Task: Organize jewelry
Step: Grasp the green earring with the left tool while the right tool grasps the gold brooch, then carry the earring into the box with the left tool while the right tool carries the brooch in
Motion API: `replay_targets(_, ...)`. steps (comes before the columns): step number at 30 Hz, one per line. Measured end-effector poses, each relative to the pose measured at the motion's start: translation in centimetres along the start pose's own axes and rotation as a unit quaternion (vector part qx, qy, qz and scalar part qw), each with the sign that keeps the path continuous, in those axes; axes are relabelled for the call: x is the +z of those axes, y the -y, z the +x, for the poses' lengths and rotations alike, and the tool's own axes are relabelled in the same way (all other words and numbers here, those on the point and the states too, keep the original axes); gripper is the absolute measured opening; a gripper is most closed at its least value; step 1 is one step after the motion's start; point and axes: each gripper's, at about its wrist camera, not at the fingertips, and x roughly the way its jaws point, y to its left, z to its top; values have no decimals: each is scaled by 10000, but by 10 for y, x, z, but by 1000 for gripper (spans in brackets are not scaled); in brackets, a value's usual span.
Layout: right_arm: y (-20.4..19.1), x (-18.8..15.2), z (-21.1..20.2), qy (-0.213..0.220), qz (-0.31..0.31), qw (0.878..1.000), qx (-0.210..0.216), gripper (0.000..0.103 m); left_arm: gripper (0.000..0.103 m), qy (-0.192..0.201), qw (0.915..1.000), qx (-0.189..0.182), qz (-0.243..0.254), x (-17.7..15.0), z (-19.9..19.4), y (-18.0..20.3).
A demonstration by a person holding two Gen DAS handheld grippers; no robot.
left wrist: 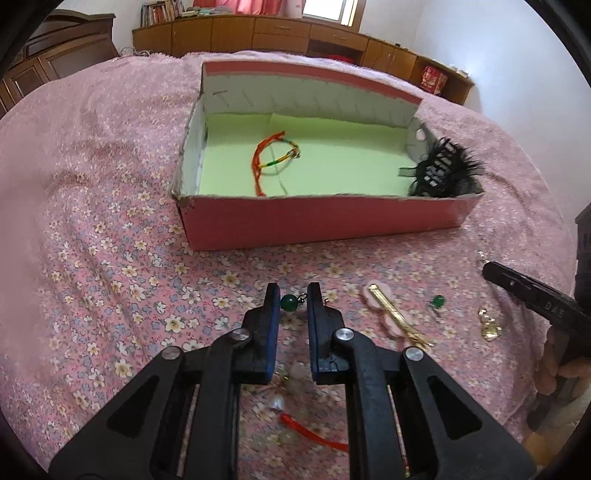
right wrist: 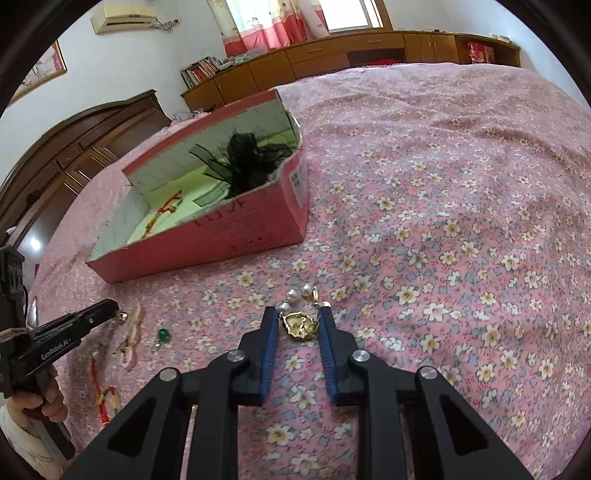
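Left claw [left wrist: 292, 302] clamped on round green bead earring [left wrist: 289, 302], bound for pink cardboard box [left wrist: 325, 221] on bed. Right claw [right wrist: 297, 325] flanks gold pearl-hung brooch [right wrist: 298, 325], contact unclear.

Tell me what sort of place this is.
Most likely a home bedroom: the work surface is a bed with a pink floral bedspread, a wooden headboard stands at one end, and low wooden cabinets line the wall under a curtained window.
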Motion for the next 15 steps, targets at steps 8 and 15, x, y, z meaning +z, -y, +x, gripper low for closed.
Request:
replay_targets(8,-14,-5,-24,236,-40,9995,221,24,6,341,9993,-122,81,2,-32,4)
replay_targets(15,-30,-1,-47,573,-140,9972,461,24,6,613,9978,-205,144,9,-57,9)
